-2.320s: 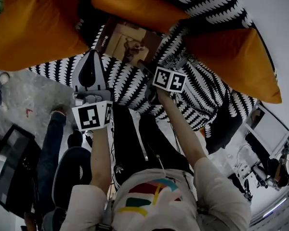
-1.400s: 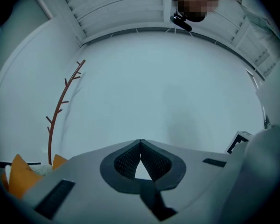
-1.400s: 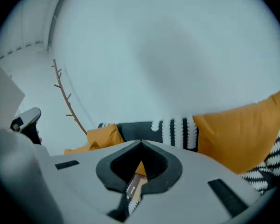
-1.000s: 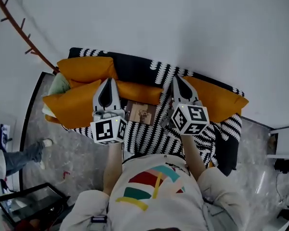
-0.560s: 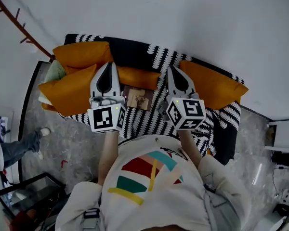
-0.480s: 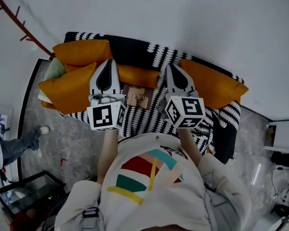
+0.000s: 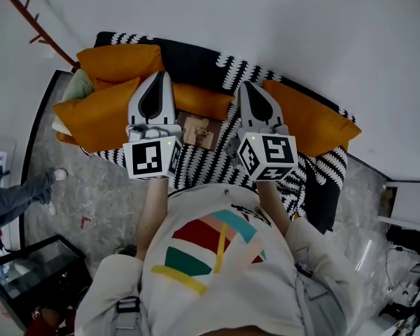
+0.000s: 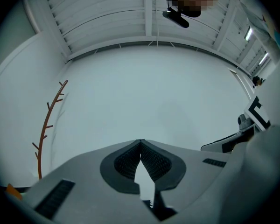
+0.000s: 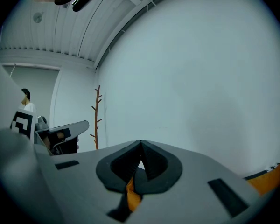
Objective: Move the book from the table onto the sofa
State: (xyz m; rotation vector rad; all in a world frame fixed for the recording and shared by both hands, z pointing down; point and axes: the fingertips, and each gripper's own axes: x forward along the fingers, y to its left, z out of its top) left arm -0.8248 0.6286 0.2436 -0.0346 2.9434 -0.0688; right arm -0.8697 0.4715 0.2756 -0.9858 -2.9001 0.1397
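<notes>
white wall fills the top of the head view, and below it a sofa [image 7: 208,170] with a black-and-white patterned cover stands on a grey mottled floor [image 7: 70,180], with orange cushions [image 7: 98,117] at both ends and along its back. the book [image 7: 199,131] lies flat on the sofa seat, cover up, just in front of the middle cushion and between the two grippers, touched by neither. the left gripper [image 7: 158,77] is held out above the sofa's left half; its own view shows its jaws closed tip to tip with nothing between them, against bare wall. the right gripper [image 7: 246,87] is held out beside it over the right half, its jaws likewise pressed together and empty, with a bit of orange cushion showing below the tips. a thin brown branch-like rack [image 7: 24,16] runs along the wall at upper left.
</notes>
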